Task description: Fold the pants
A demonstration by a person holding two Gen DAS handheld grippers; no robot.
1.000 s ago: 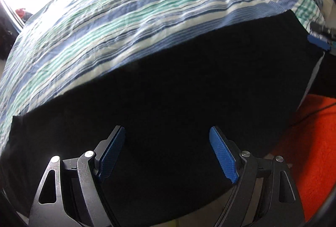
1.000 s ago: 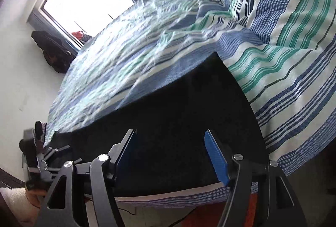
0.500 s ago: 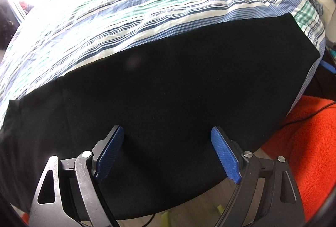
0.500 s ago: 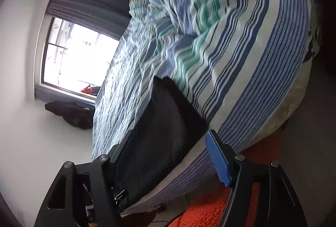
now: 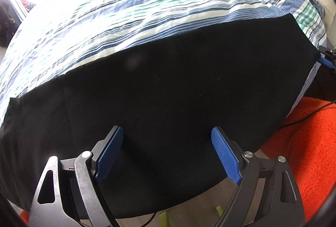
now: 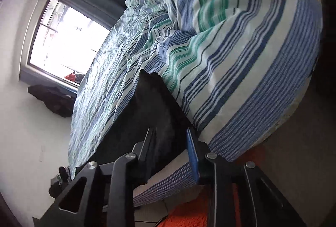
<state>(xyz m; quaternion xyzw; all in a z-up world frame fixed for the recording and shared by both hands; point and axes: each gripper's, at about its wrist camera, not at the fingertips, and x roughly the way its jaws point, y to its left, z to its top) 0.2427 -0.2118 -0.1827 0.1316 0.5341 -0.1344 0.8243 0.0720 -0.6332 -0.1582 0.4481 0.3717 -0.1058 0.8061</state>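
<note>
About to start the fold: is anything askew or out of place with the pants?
The black pants lie flat on the striped bedspread, but their near edge hangs over the side of the bed. Nothing looks torn or bunched.

Black pants (image 5: 168, 90) cut off at left edge; far-end grip indiscernible.

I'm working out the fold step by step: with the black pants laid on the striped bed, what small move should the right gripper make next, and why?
Probably close the right gripper on the end of the pants. Its jaws are narrowed around that dark edge, but a gap still shows. The left gripper is wide open over the cloth, so nothing is held yet for lifting across the bedspread.
</note>
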